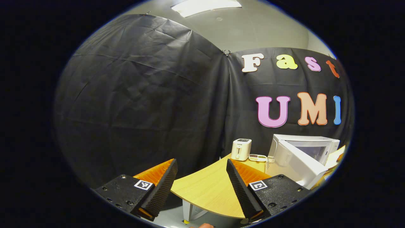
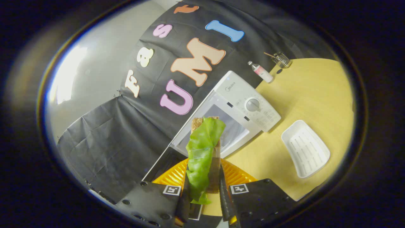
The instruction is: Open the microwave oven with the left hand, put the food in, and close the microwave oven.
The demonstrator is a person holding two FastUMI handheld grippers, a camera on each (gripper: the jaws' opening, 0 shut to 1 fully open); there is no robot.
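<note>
Leafy sandwich [image 2: 204, 152] pinched; boxy microwave [image 2: 234, 110] seemingly ajar.

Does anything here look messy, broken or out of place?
Nothing looks spilled or broken. The microwave stands with its door open, as the job needs. The right gripper holds a sandwich whose lettuce hangs loosely out one side.

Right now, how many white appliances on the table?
2. The toaster stands at the table's far edge by the booth wall; the microwave sits to its right in the left gripper view, door swung open. More may be hidden out of view.
</note>
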